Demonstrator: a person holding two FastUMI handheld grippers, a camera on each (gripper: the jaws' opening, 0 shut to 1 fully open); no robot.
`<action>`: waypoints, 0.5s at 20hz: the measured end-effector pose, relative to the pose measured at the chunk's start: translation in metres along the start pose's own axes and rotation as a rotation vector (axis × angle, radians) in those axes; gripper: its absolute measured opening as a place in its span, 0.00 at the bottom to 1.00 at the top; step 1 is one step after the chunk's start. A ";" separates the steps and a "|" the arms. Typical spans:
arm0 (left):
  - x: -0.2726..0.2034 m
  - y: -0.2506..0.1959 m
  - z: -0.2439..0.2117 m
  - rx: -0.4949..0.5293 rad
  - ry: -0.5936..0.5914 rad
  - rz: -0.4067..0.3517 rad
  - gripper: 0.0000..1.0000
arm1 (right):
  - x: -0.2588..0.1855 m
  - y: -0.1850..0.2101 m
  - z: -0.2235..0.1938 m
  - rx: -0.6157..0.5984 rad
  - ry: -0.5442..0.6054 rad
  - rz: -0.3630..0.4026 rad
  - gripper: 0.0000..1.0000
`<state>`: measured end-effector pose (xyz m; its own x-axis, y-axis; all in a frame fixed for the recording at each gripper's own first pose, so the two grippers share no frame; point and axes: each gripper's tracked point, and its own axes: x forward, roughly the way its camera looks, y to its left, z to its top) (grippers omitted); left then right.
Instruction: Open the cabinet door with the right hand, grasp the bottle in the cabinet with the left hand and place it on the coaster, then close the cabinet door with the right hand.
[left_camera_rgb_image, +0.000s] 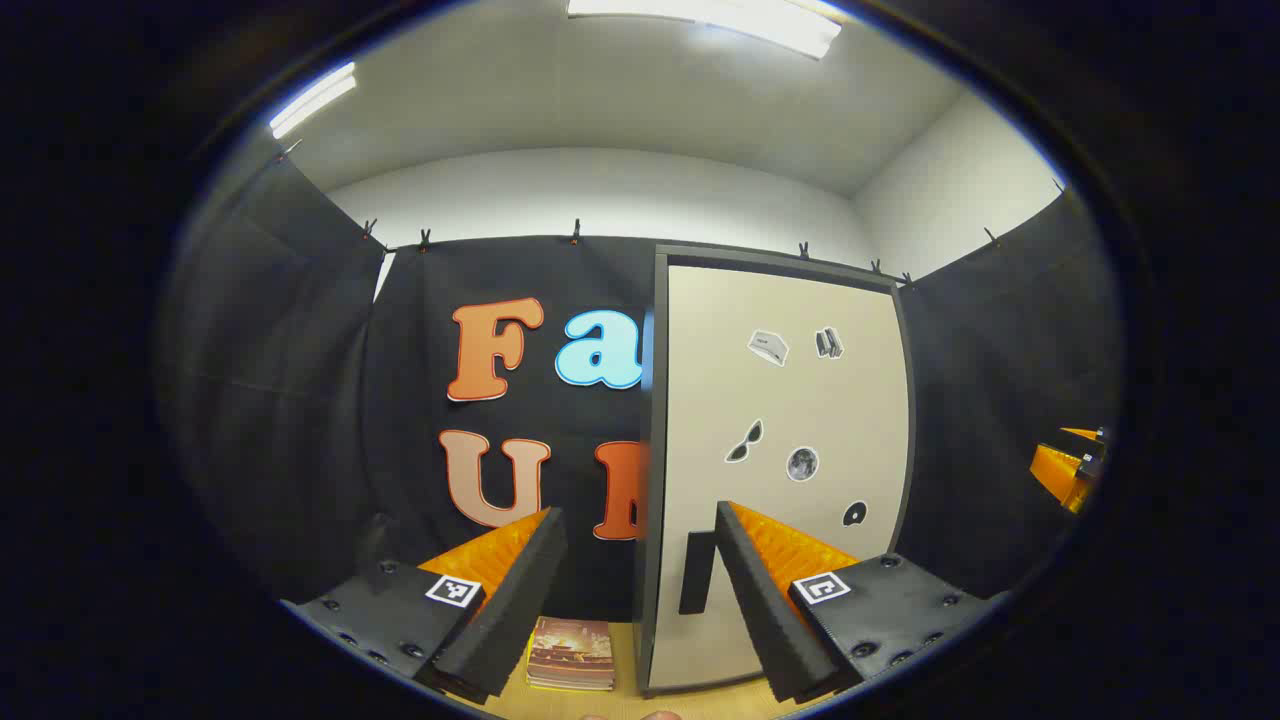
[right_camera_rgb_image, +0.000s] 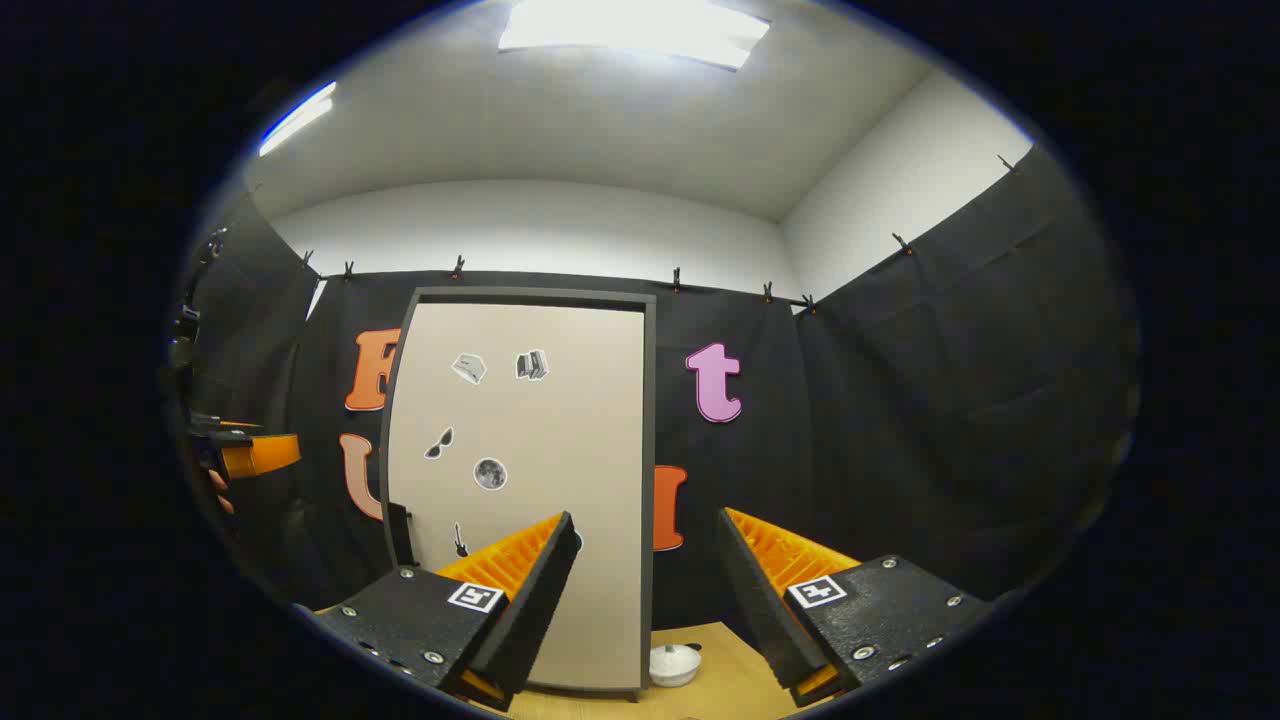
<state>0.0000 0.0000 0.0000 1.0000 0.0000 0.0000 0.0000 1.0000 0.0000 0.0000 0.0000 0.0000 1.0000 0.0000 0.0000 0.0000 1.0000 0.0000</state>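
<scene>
The cabinet stands on the wooden table ahead, its beige door shut and hiding the inside. A dark vertical handle sits low on the door's left edge. My left gripper is open and holds nothing, its right finger in front of the door's lower part. In the right gripper view the same door is ahead to the left, with its handle at the left edge. My right gripper is open, holds nothing and stands apart from the cabinet.
A book lies on the table left of the cabinet. A small white round object sits on the table right of the cabinet. The right gripper shows far right; the left gripper shows far left, with a hand.
</scene>
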 end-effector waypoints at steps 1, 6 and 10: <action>0.000 0.001 0.001 -0.002 0.000 -0.001 1.00 | 0.000 0.000 0.001 0.004 0.002 0.004 0.86; 0.004 0.003 0.000 -0.004 0.003 -0.010 0.98 | 0.000 -0.005 0.007 -0.048 -0.031 -0.018 0.86; 0.008 0.010 0.001 0.013 -0.001 -0.015 0.95 | 0.001 -0.001 0.006 -0.062 -0.027 -0.039 0.86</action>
<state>0.0077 0.0097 0.0011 0.9999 -0.0155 0.0007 0.0155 0.9998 0.0134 0.0015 -0.0014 0.0065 0.9989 -0.0377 0.0280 0.0394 0.9973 -0.0612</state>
